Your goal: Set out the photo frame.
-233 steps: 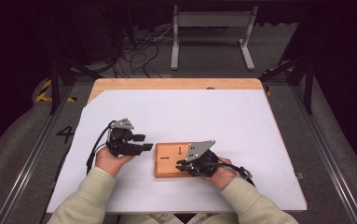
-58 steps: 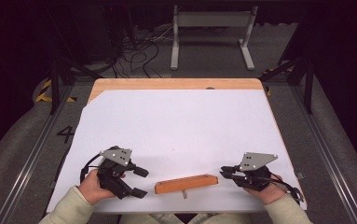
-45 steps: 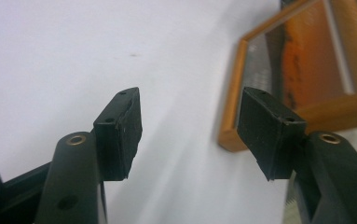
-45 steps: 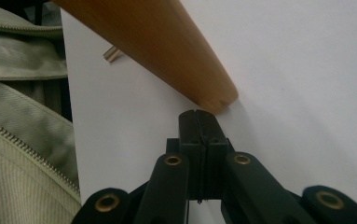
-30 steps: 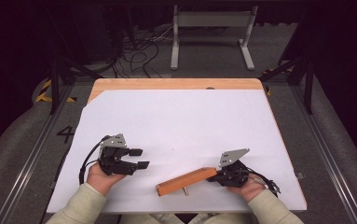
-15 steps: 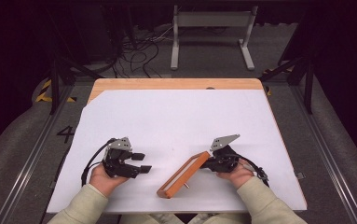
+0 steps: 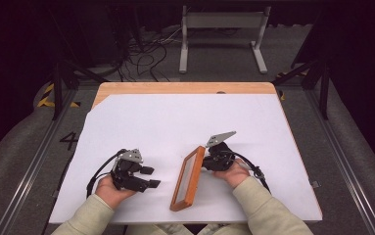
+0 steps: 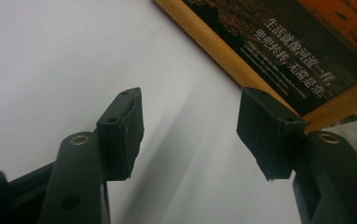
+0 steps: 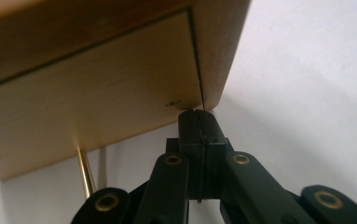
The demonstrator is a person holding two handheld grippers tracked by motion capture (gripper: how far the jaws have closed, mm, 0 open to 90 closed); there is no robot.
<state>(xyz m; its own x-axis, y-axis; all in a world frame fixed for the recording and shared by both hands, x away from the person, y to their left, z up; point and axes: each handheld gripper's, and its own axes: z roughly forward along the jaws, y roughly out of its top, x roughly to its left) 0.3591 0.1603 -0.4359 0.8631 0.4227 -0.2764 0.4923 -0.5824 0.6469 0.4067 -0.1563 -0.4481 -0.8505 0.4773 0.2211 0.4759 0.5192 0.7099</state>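
Observation:
An orange wooden picture frame [image 7: 187, 177] stands tilted on its long edge on the white table, running from near to far. My right gripper [image 7: 206, 163] is shut, and its tips touch the frame's far end from the right. In the right gripper view the closed jaws [image 9: 197, 119] press on the pale wooden back [image 9: 97, 107] near a corner, beside a brass pin [image 9: 86, 175]. My left gripper [image 7: 151, 177] stands open to the left of the frame, with nothing between its fingers. The left gripper view shows the open jaws [image 8: 190, 135] facing the frame's dark printed front [image 8: 278, 46].
White paper [image 7: 175, 117] covers the wooden tabletop [image 7: 185, 88]. The person's sleeves come in from the bottom edge. Metal rails, cables and a stand lie on the dark floor beyond the table.
My right gripper has moved left and away from the person, against the frame. The frame has swung from lying low and crosswise to standing on edge, pointing near to far. My left hand has hardly moved.

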